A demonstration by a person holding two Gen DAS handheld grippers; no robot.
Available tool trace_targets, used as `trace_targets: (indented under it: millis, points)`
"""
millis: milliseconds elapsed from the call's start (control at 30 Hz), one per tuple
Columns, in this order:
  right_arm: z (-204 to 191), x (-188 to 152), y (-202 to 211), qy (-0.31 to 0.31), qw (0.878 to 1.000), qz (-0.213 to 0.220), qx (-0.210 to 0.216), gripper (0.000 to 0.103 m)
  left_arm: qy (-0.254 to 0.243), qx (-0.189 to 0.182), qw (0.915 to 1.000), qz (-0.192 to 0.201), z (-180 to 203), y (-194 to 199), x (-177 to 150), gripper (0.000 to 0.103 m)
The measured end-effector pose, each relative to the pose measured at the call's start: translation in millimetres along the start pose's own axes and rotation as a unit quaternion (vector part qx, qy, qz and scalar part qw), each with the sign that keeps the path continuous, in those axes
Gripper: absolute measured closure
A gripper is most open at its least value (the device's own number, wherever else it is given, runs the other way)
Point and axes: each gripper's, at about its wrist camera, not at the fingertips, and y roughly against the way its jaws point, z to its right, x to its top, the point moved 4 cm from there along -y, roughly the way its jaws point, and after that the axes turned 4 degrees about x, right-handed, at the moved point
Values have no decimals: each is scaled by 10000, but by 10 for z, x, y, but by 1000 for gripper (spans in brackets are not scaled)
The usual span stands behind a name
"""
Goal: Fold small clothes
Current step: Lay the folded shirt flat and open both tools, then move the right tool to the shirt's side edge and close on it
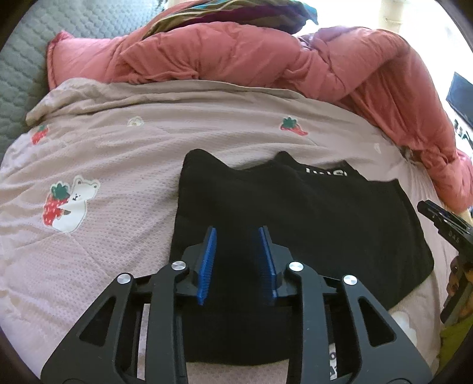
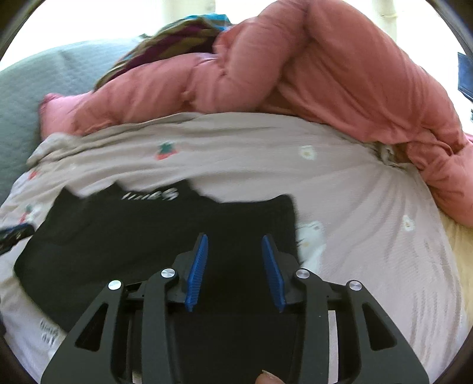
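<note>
A small black garment [image 1: 310, 212] with white lettering lies flat on the pink strawberry-print bedspread [image 1: 118, 153]. My left gripper [image 1: 238, 233] is open and empty, its blue pads hovering over the garment's left part. The garment also shows in the right wrist view [image 2: 133, 236]. My right gripper [image 2: 235, 240] is open and empty over the garment's right part, near its right edge. The right gripper's black body shows at the right edge of the left wrist view [image 1: 449, 227].
A bulky pink quilt [image 1: 266, 56] is heaped along the far side of the bed, with striped cloth [image 1: 230, 11] behind it. A grey quilted surface [image 1: 26, 68] lies to the far left. The bedspread [image 2: 369, 206] extends right of the garment.
</note>
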Motion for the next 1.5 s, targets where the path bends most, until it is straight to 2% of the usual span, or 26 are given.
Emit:
trace_targets:
  millis: [133,300,433,500,633,900,1100,1167,1267,1300,1500]
  points:
    - [-219,-121,58,225,9995,-106,199,60,-173,42,9998,22,77,38,-52,75]
    - [-233,-257,35,230,9985,-404,287,59,-432,65,9990,-121,193,13,-168,73]
    - [-164,-410,-22,232,9968,-759,123,59,-482,128,9982,-319,193,-60,-253,71]
    - [-117,-540,-91,278,9945,-1005,15,54,-448,152,9981,-398,179,-96,-288,68]
    - [-85,-650,-57,187,9953,-952,66,54,-370,133,9983,-441,133,-122,-320,64]
    - [-89,-690,-4,87,9952,-971,32,54,-151,79,9987,-471,51,-42,-342,61]
    - [-86,-728,64,-49,9950,-991,56,47,-88,51,9989,-455,71,51,-327,50]
    - [-105,-738,94,-70,9950,-992,54,42,-90,65,9989,-462,76,83,-333,47]
    - [-145,-733,149,-97,9955,-942,97,30,-91,109,9990,-414,78,133,-320,36]
    - [-162,-728,168,-91,9957,-916,89,24,-90,130,9991,-397,76,148,-312,35]
    - [-290,-658,311,-6,9973,-690,238,13,-38,182,9993,-328,44,229,-285,28]
